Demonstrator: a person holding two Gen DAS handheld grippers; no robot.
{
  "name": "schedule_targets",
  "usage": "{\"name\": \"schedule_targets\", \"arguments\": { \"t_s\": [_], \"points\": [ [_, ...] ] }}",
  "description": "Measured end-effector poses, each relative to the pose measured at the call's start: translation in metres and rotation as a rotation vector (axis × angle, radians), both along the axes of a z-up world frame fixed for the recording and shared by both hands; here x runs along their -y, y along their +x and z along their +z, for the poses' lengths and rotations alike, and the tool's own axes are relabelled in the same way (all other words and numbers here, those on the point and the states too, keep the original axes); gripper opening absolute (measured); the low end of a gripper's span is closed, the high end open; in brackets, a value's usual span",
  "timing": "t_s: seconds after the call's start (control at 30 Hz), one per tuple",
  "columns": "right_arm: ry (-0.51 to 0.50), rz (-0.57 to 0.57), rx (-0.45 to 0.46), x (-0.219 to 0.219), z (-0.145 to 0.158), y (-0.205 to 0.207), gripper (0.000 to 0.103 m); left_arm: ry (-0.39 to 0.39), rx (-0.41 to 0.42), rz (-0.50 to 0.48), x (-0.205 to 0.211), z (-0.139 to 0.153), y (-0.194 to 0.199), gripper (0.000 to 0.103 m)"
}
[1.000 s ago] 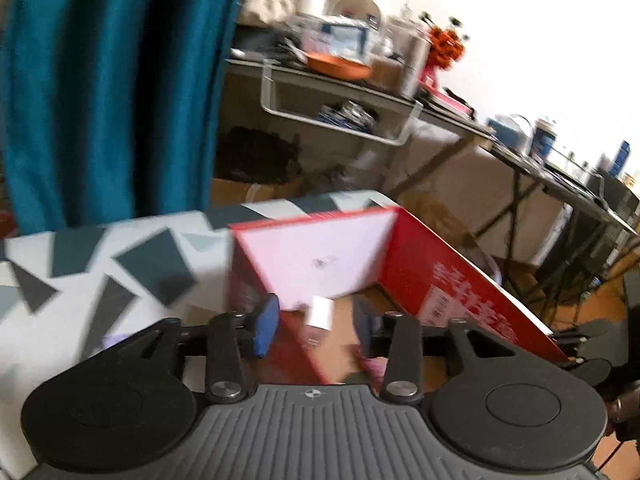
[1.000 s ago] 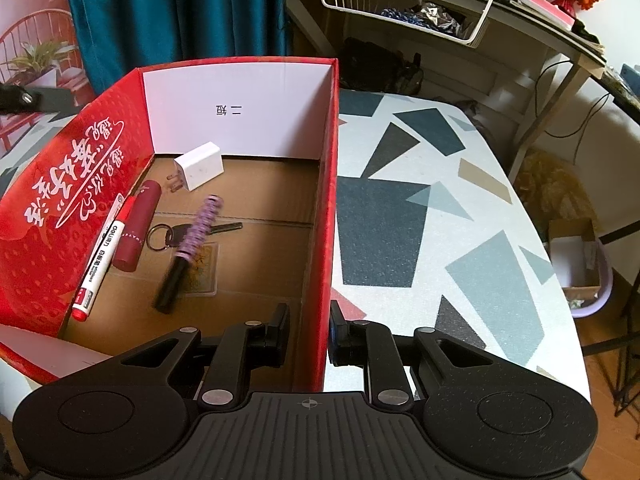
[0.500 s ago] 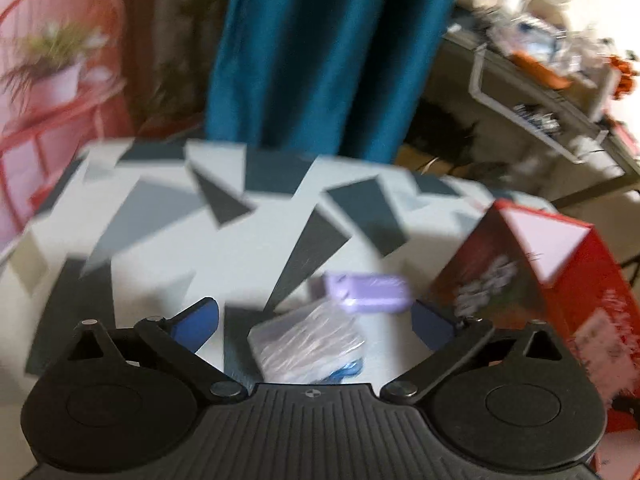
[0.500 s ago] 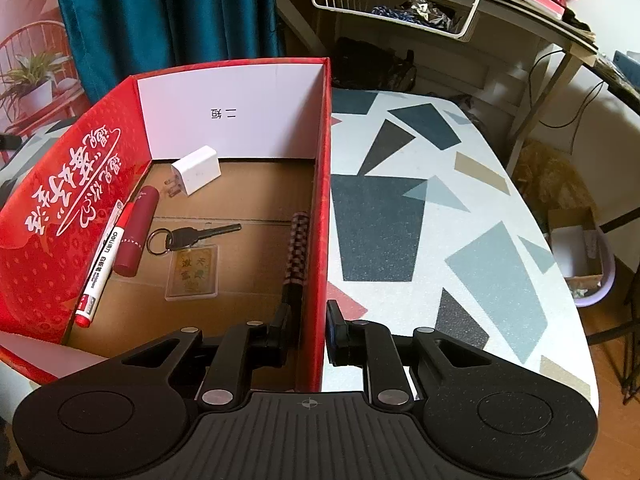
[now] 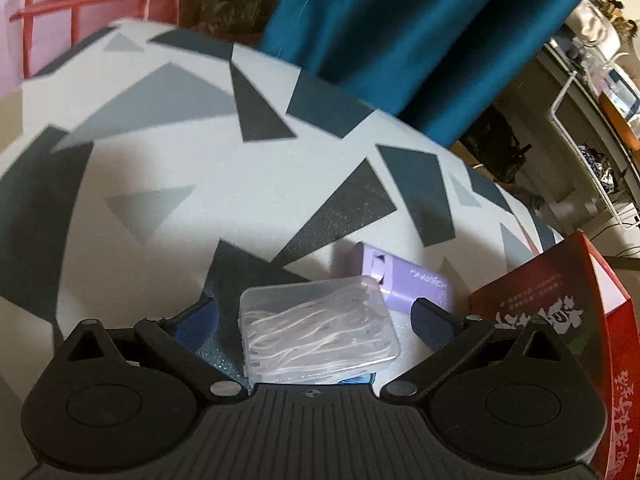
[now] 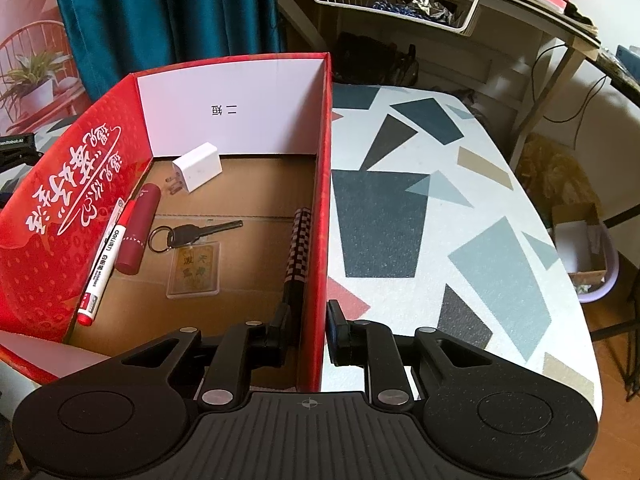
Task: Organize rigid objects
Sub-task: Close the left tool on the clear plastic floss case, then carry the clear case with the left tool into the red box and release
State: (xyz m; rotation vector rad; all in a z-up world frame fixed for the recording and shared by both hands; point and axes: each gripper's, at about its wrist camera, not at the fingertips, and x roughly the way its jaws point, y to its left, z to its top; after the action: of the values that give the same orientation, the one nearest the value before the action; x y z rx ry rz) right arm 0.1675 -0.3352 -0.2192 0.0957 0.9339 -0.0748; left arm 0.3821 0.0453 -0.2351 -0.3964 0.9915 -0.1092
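A: Step in hand?
B: Pickup. The red box [image 6: 324, 208] sits on the table [image 5: 168, 168], its side wall clamped by the right claw [image 6: 308, 332].
A: Next move?
B: The left claw [image 5: 316, 316] is spread wide around the clear case [image 5: 320, 336]; it should close squarely. The purple case [image 5: 416, 284] touches it behind.
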Motion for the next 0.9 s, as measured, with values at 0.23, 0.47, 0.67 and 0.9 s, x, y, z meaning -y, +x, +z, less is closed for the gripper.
{"name": "schedule_targets", "arguments": {
  "t_s": [0.23,0.47,0.67,0.9],
  "points": [
    [-0.003,0.001,-0.009,-0.001,0.0,0.001,0.019,0.031,0.006,-0.013,0.008,-0.003,-0.002,0.098],
    [-0.001,0.002,-0.006,0.0,0.0,0.001,0.019,0.131,0.027,-0.075,0.019,-0.001,-0.009,0.087],
    [0.005,-0.005,0.001,0.0,0.0,-0.001,0.019,0.241,0.111,-0.198,0.033,0.012,-0.036,0.087],
    [0.012,-0.006,0.01,0.001,0.0,-0.001,0.021,0.334,0.256,-0.354,0.053,0.044,-0.075,0.087]
  ]
}}
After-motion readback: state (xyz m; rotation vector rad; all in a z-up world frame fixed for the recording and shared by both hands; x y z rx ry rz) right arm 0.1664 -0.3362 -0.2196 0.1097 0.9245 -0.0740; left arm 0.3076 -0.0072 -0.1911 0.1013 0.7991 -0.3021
